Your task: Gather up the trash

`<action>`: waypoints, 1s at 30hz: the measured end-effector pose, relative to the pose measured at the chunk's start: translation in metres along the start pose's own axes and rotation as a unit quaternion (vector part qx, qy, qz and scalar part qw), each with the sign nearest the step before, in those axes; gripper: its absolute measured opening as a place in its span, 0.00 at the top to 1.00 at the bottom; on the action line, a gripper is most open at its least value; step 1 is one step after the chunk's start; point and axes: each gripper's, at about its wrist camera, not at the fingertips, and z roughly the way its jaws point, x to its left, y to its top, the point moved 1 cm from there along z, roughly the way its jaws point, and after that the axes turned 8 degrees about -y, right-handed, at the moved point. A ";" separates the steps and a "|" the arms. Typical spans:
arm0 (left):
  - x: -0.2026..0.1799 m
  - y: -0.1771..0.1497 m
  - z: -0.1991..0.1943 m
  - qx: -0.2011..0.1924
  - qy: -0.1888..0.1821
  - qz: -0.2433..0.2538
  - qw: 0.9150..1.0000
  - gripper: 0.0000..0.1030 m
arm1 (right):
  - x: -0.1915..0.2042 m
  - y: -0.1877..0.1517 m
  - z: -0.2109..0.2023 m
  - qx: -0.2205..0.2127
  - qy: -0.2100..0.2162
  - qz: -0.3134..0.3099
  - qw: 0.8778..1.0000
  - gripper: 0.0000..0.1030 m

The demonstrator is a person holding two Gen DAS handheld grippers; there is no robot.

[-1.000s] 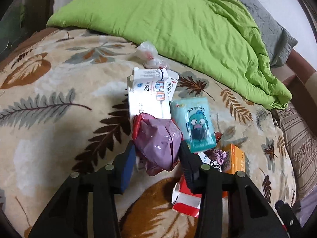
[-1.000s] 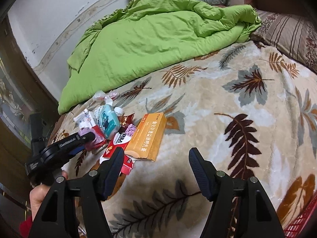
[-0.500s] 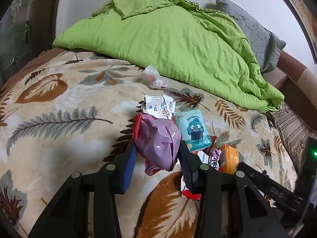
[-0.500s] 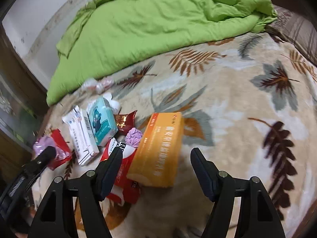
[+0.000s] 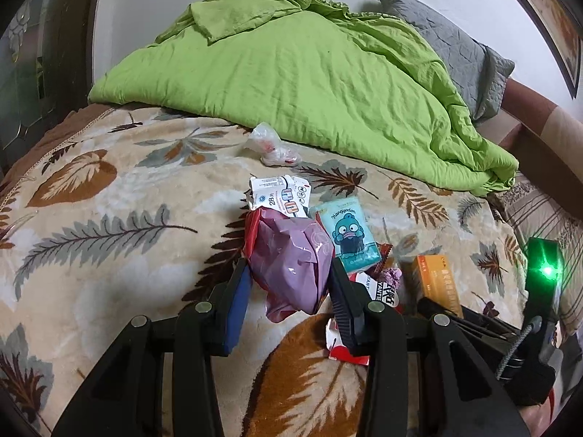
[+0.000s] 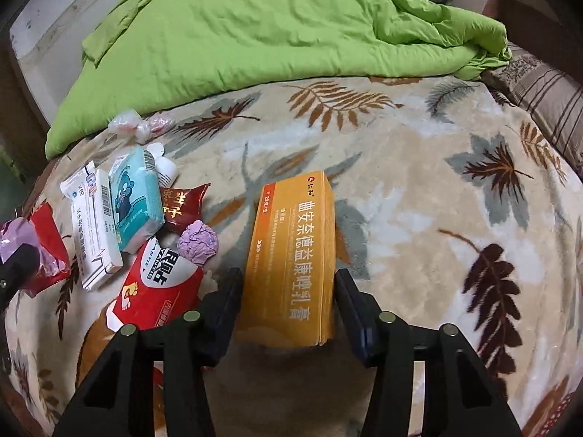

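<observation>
Holding: left hand-held gripper has its fingers pressed on both sides of a crumpled purple-and-red plastic wrapper, carried above the leaf-patterned beige blanket.
Straddling: right hand-held gripper is spread wide, one finger on each side of the near end of a flat orange cardboard medicine box; whether the pads touch the box, I cannot tell.
Box position: lying flat on the blanket, long axis running away from the right hand-held gripper.
Left of right hand-held gripper: red-and-white tissue pack, small crumpled purple paper ball resting on its far end, dark red snack wrapper just beyond.
Further left: teal tissue pack with a cartoon fish beside a white carton with a barcode, the two touching.
Far ahead: clear crumpled plastic bag near the edge of a rumpled green quilt.
Far right: striped brown pillow.
</observation>
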 end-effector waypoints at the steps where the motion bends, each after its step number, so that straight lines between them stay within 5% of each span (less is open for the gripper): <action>1: 0.000 0.000 -0.001 0.000 0.000 0.001 1.000 0.60 | -0.002 0.000 -0.001 -0.002 0.001 0.000 1.000 0.48; 17: -0.021 -0.027 -0.040 -0.013 0.019 0.031 0.999 0.60 | -0.003 -0.023 -0.083 -0.120 0.057 -0.011 0.991 0.48; 30: -0.029 -0.060 -0.074 -0.017 0.033 0.050 0.998 0.60 | -0.016 -0.041 -0.105 -0.131 0.092 0.014 0.987 0.48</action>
